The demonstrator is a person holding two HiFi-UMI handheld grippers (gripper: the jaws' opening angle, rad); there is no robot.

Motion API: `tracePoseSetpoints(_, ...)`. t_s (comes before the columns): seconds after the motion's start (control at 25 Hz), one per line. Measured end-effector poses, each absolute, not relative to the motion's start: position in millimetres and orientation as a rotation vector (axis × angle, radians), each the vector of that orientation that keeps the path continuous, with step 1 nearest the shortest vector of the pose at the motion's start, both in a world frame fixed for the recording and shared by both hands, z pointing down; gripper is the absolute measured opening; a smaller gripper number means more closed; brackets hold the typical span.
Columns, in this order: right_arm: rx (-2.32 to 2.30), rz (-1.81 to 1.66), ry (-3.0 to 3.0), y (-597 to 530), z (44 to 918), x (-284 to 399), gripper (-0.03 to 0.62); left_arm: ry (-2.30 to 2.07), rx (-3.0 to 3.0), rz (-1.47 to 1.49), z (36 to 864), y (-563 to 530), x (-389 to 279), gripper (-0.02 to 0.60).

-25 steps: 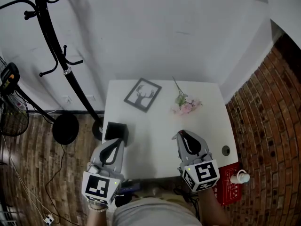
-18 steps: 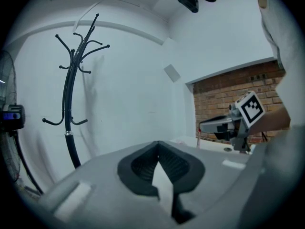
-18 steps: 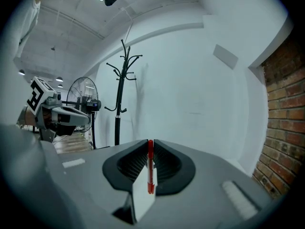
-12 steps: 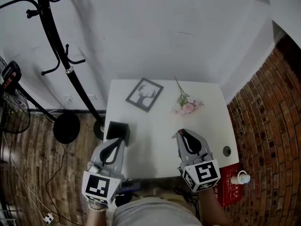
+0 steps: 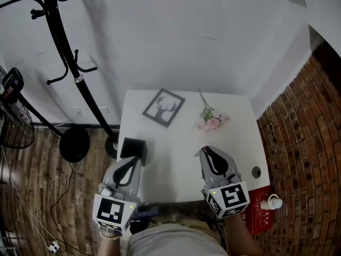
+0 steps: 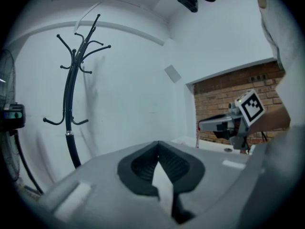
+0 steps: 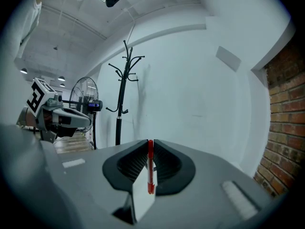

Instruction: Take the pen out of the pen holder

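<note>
The black square pen holder (image 5: pixel 132 148) stands at the left edge of the white table (image 5: pixel 176 159). Just in front of it, my left gripper (image 5: pixel 129 162) is shut and empty; its tips (image 6: pixel 158 145) meet with nothing between them. My right gripper (image 5: pixel 205 153) hovers over the table's right front part, shut on a thin red pen (image 7: pixel 150 168). The pen stands upright between the pads, away from the holder. In the left gripper view the right gripper (image 6: pixel 223 126) shows off to the right. In the right gripper view the left gripper (image 7: pixel 61 118) shows at the left.
A framed deer picture (image 5: pixel 164 107) and a pink flower sprig (image 5: pixel 211 119) lie at the table's back. A black coat rack (image 5: pixel 72 73) and a fan (image 5: pixel 11 116) stand to the left. A red box with a white cup (image 5: pixel 270 201) sits at the right, by a brick wall.
</note>
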State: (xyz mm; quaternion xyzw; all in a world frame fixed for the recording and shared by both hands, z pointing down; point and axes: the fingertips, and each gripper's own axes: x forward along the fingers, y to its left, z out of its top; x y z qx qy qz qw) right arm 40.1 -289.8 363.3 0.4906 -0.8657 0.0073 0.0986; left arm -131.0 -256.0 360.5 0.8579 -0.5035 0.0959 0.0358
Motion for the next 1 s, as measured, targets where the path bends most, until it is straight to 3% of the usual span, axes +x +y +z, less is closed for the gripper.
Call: tracePoseSetpoints(1.0, 1.454, 0.045, -2.553, -290.5, 363.4, 36.0, 0.037, -1.547, 2.611, 0.285, 362.0, -255.6, -134.9, -0.005)
